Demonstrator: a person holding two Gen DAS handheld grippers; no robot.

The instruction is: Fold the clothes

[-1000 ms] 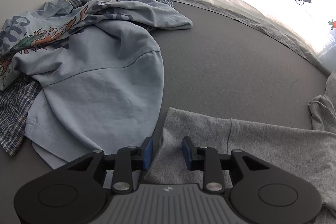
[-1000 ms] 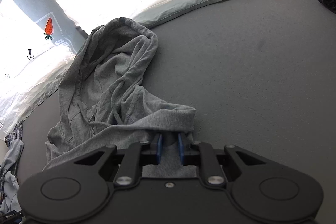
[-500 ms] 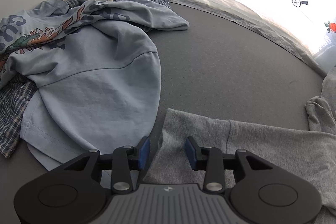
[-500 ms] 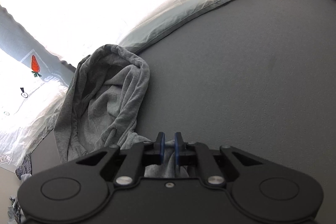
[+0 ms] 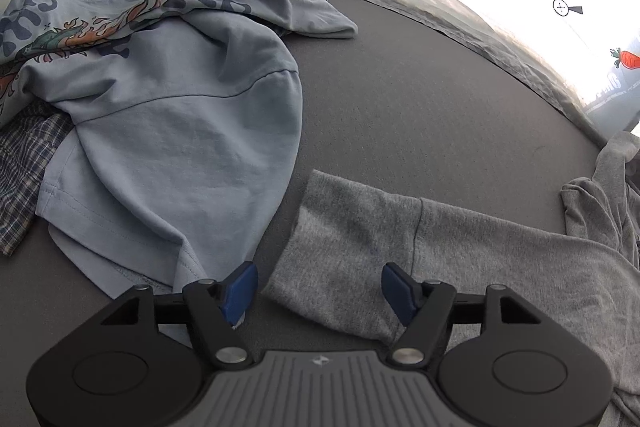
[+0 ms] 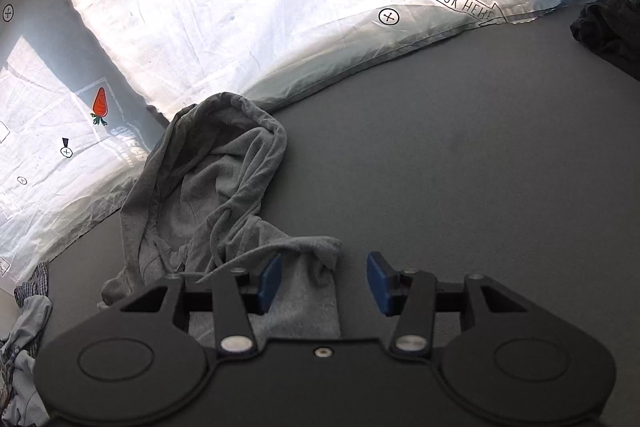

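Grey hoodie [image 6: 208, 195] flat-ish on dark grey desk [image 6: 460, 167], long axis running left-right across the near edge: hood bunched at far end toward the white sheet [image 6: 280, 7], sleeve [image 5: 360, 235] stretched out flat, cuff pointing at the light blue t-shirt [image 5: 180, 131]. Cuff just beside the t-shirt hem, not overlapping. Plaid garment [image 5: 24, 163] under the t-shirt pile. Open desk right of the hood, clear up to a dark garment [image 6: 608, 27] at the far right corner. Left hand-held gripper [image 5: 319, 287] pitched steeply down over the cuff, jaws opening, cuff between them but pads off the cloth. Right hand-held gripper [image 6: 324, 281] angled down over crumpled fabric below the hood, jaws opening, nothing clamped.
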